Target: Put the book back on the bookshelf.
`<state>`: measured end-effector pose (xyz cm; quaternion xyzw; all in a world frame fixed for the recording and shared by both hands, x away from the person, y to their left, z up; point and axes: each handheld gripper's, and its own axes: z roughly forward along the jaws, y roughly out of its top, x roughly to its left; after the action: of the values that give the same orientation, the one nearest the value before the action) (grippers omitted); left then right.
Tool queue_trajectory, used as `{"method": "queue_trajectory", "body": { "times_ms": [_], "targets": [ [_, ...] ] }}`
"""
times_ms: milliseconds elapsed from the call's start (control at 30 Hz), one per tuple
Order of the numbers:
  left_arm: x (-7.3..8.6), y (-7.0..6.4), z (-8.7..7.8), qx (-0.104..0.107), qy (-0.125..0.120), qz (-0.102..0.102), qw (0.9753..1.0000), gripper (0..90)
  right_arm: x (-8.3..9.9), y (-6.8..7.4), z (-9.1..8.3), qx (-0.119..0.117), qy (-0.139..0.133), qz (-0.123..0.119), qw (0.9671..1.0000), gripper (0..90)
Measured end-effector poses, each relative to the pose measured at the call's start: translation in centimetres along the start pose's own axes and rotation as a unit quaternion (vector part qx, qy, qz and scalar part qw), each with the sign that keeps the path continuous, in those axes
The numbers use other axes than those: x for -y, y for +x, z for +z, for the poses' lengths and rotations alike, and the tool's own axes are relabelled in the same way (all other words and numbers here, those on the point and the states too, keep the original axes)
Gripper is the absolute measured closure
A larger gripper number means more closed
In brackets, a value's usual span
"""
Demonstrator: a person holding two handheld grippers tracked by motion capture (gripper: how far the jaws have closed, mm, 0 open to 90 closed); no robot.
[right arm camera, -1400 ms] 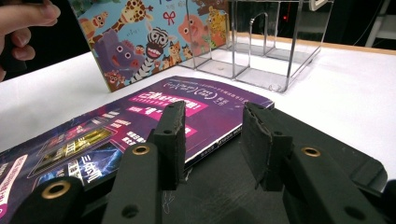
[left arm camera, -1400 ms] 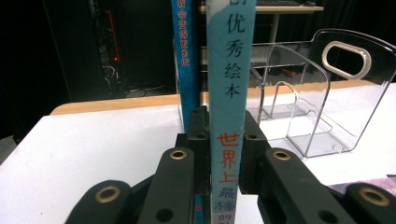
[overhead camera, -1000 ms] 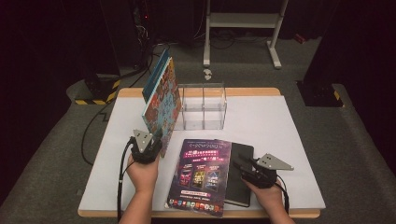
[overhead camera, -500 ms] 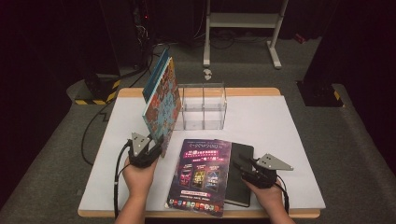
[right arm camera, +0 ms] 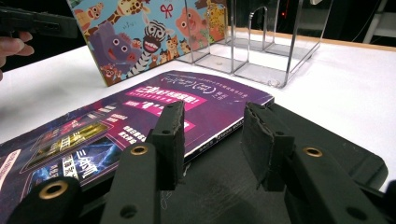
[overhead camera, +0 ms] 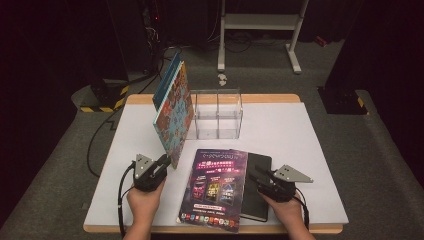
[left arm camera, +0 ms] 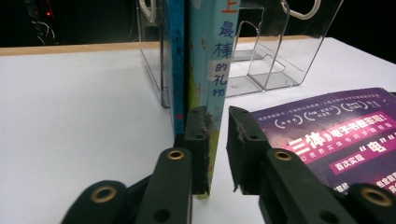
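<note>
We list one picture book (overhead camera: 173, 115), standing on edge and leaning against the left side of a clear rack (overhead camera: 218, 114) on the white surface (overhead camera: 310, 150); our left tongs (left arm camera: 217, 140) sit open astride its lower corner, one jaw touching the spine. A purple magazine (overhead camera: 216, 187) lies flat and partly covers a black notebook (overhead camera: 259, 175). Our right tongs (right arm camera: 212, 140) rest open over the notebook beside the magazine's edge.

Picture book (overhead camera: 173, 115) standing left of acrylic rack (overhead camera: 218, 114); magazine (overhead camera: 214, 187) lying before rack, overlapping notebook (overhead camera: 258, 186) at right.
</note>
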<state>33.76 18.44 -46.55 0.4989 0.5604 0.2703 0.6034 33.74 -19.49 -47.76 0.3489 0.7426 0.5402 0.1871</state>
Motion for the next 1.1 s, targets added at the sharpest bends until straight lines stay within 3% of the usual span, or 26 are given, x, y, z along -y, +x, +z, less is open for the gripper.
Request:
{"method": "queue_trajectory", "body": {
  "times_ms": [433, 900, 1100],
  "targets": [
    [0.1, 0.0, 0.2, -0.001, -0.006, -0.004, 1.0000, 81.1, 0.0, 0.0, 0.0, 0.000, -0.001, 0.000, 1.0000, 58.7],
    [0.7, 0.3, -0.7, 0.013, 0.006, -0.009, 0.9999, 66.9, 0.0, 0.0, -0.1, 0.002, 0.000, -0.002, 1.0000, 57.8],
    [1.3, 0.2, -1.3, 0.026, 0.034, 0.004, 0.9991, 56.8, 0.0, 0.1, -0.1, 0.002, 0.002, -0.004, 1.0000, 57.4]
  ]
}}
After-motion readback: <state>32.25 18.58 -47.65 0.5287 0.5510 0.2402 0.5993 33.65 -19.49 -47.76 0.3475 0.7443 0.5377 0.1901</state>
